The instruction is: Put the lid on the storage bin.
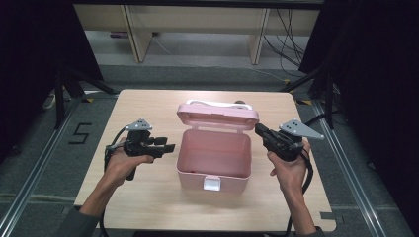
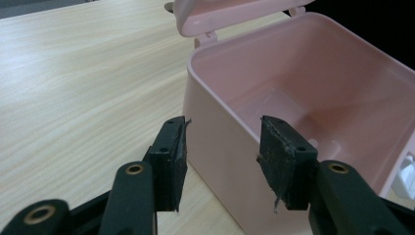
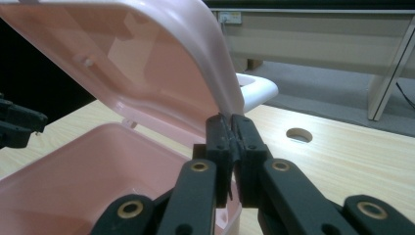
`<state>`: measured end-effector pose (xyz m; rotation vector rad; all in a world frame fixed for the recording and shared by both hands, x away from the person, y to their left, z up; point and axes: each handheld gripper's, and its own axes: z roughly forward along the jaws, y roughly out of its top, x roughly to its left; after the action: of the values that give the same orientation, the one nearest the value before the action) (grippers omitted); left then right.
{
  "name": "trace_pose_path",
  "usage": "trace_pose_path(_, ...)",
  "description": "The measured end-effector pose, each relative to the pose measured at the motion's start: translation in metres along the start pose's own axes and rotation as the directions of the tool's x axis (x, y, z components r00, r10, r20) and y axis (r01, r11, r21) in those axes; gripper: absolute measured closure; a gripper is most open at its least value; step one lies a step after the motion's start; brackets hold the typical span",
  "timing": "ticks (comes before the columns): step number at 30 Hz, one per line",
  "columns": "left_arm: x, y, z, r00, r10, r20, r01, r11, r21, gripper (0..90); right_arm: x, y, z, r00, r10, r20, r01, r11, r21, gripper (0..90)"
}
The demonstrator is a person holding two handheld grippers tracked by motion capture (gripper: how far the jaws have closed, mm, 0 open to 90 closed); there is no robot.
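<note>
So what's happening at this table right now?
A person is working on a pink box with tongs in each hand. The right tongs are shut on the edge of the raised lid, holding it up. The left tongs are open beside the box's left wall, gripping nothing.

I can read one marking: a large black digit "5" (image 1: 79,133) on the grey floor, just beyond the table's (image 1: 148,197) left edge, near its far-left corner. No other text, label or brand is legible to me.
</note>
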<state>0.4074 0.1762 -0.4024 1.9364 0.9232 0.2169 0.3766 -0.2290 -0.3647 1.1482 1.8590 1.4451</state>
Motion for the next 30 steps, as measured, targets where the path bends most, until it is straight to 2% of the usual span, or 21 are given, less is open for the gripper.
trace_pose_path(1, 0.000, 0.000, 0.000, 1.0000, 0.003, -0.001, -0.003, 1.0000, 0.003, 52.7, -0.001, 0.000, 0.000, 0.9999, -0.015, -0.003, 0.015, 1.000, 0.002, 87.5)
trace_pose_path(3, 0.002, -0.001, -0.001, 1.0000, 0.004, 0.002, -0.004, 0.9999, 0.010, 52.4, 0.000, 0.000, -0.001, 0.9999, -0.010, -0.003, 0.010, 1.000, 0.007, 87.4)
trace_pose_path(4, 0.002, -0.001, -0.002, 1.0000, 0.002, 0.001, -0.002, 0.9999, 0.011, 52.3, -0.001, -0.001, -0.001, 0.9997, -0.022, -0.003, 0.022, 1.000, 0.002, 87.4)
trace_pose_path(5, 0.003, -0.002, -0.002, 1.0000, 0.001, 0.002, -0.001, 0.9999, 0.010, 52.3, 0.000, -0.002, -0.002, 1.0000, -0.001, -0.002, 0.001, 1.000, 0.010, 87.4)
trace_pose_path(6, 0.003, -0.003, -0.003, 1.0000, 0.000, -0.003, 0.000, 1.0000, 0.009, 52.2, -0.001, -0.002, -0.002, 0.9998, -0.017, -0.009, 0.017, 1.000, 0.001, 87.4)
trace_pose_path(9, 0.004, -0.005, -0.004, 1.0000, -0.001, 0.005, 0.001, 0.9999, 0.017, 52.0, -0.001, -0.004, -0.003, 0.9999, -0.011, -0.013, 0.011, 1.000, 0.008, 87.4)
trace_pose_path(11, 0.002, -0.007, -0.004, 1.0000, 0.002, 0.001, -0.002, 0.9998, 0.018, 51.8, 0.000, -0.005, -0.003, 0.9997, 0.012, -0.023, -0.012, 1.000, 0.001, 87.4)
trace_pose_path(14, 0.001, -0.009, -0.005, 0.9999, 0.009, 0.007, -0.009, 0.9996, 0.025, 51.6, 0.000, -0.008, -0.004, 0.9998, 0.001, -0.019, 0.000, 1.000, 0.008, 88.2)
trace_pose_path(16, 0.001, -0.010, -0.006, 0.9998, 0.008, 0.015, -0.009, 0.9996, 0.029, 51.5, 0.000, -0.010, -0.004, 0.9990, 0.015, -0.042, -0.014, 1.000, 0.015, 88.5)
trace_pose_path(18, 0.000, -0.011, -0.006, 0.9999, 0.008, 0.013, -0.009, 0.9997, 0.025, 51.4, 0.000, -0.012, -0.004, 0.9968, 0.052, -0.061, -0.051, 0.998, 0.023, 88.5)
trace_pose_path(20, 0.000, -0.011, -0.006, 0.9999, 0.006, 0.013, -0.007, 0.9997, 0.023, 51.2, 0.000, -0.013, -0.003, 0.9980, 0.028, -0.058, -0.026, 0.999, 0.023, 88.5)
trace_pose_path(25, 0.001, -0.011, -0.008, 0.9999, 0.007, 0.012, -0.008, 0.9997, 0.024, 50.8, 0.001, -0.012, -0.004, 0.9945, 0.059, -0.086, -0.058, 0.998, 0.019, 88.3)
trace_pose_path(26, 0.002, -0.011, -0.008, 0.9998, 0.007, 0.016, -0.008, 0.9995, 0.029, 50.8, 0.000, -0.012, -0.004, 0.9964, 0.033, -0.079, -0.032, 0.999, 0.013, 88.3)
trace_pose_path(28, 0.001, -0.011, -0.008, 0.9999, 0.008, 0.012, -0.008, 0.9996, 0.028, 50.8, 0.003, -0.012, -0.004, 0.9949, 0.050, -0.088, -0.048, 0.999, 0.018, 87.5)
trace_pose_path(30, 0.001, -0.011, -0.008, 0.9999, 0.009, 0.012, -0.009, 0.9995, 0.029, 50.7, 0.002, -0.011, -0.005, 0.9954, 0.041, -0.087, -0.040, 0.999, 0.012, 87.0)
